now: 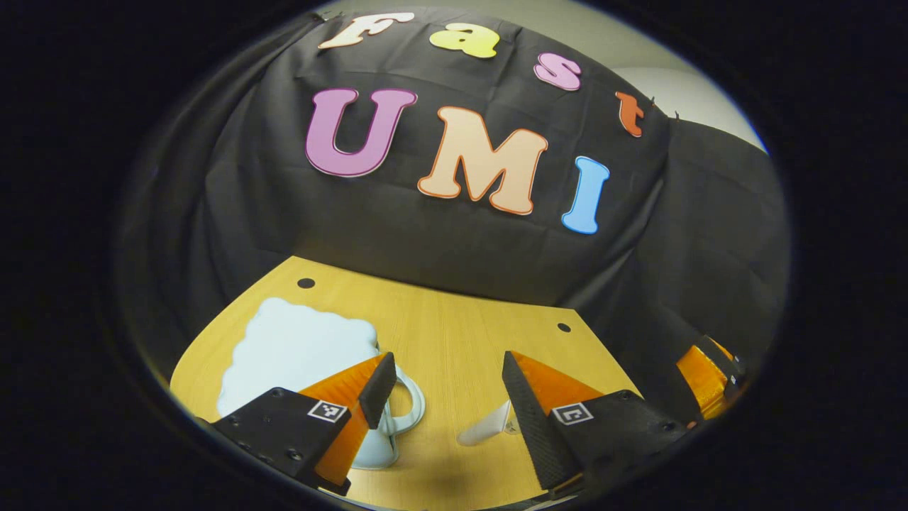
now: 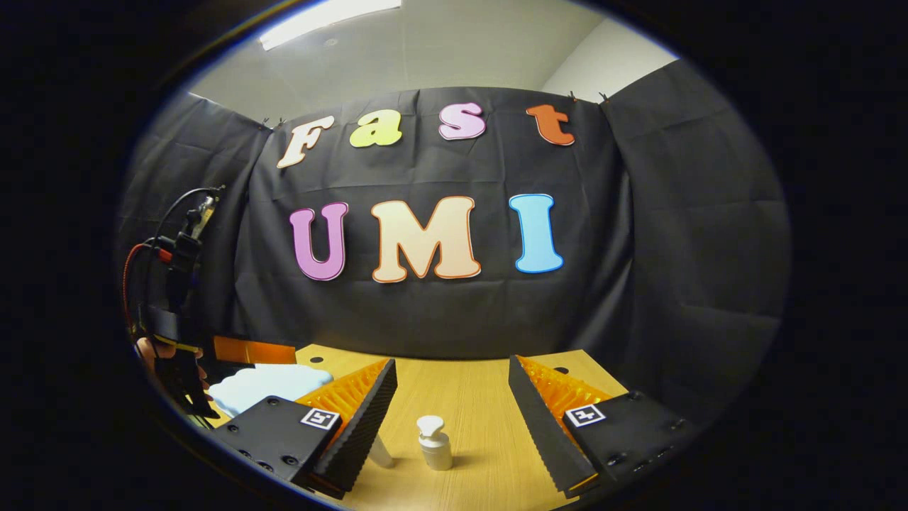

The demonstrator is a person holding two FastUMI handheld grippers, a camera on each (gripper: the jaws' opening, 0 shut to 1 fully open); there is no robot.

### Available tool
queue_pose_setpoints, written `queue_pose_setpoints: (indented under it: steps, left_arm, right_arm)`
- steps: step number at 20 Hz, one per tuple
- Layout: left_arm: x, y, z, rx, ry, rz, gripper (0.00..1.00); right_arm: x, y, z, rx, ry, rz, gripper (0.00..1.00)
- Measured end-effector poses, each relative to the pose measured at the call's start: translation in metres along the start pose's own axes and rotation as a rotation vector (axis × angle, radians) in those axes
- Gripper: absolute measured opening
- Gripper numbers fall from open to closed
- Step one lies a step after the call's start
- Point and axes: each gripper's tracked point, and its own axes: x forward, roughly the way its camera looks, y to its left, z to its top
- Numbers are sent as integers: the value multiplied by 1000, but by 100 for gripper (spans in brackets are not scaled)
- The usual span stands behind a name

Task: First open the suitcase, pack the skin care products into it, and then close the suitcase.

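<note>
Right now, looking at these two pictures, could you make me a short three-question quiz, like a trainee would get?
1. True or false: the right gripper is clamped on the pump bottle.
2. Which colour is the suitcase? A) red B) light blue C) green
3. Fill in: the suitcase lies on a ___ table.

Key:
1. False. Its fingers stand apart, and the bottle stands upright on the table between and beyond them.
2. B. The left gripper, also open, faces it.
3. Wooden.
</note>
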Motion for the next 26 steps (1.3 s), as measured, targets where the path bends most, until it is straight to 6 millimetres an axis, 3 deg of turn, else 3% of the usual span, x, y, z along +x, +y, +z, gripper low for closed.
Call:
queue_pose_setpoints:
  steps: [4,9,10,14,15,18,19,23,26]
  left_arm:
    - [33,5,-14,30,121,-11,88]
    - [71,7,-45,0,312,-19,71]
    - [76,10,-54,-14,358,-14,76]
    - [97,26,-85,-69,509,48,63]
    - [101,30,-91,-79,544,64,57]
    - [112,35,-109,-83,636,85,54]
    - [114,37,-115,-81,669,95,61]
    - [122,41,-134,-81,763,127,42]
    - [129,42,-144,-60,805,141,35]
  right_arm:
    - [4,-11,-7,4,11,-13,99]
    - [11,-16,-19,50,41,-10,99]
    - [11,-17,-20,51,43,-12,99]
    - [12,-25,-24,55,48,-17,97]
    - [13,-27,-26,60,55,-20,97]
    - [12,-34,-33,81,72,-33,98]
    - [12,-36,-34,88,76,-38,98]
    - [14,-43,-44,115,101,-47,98]
    - [14,-48,-51,125,123,-55,98]
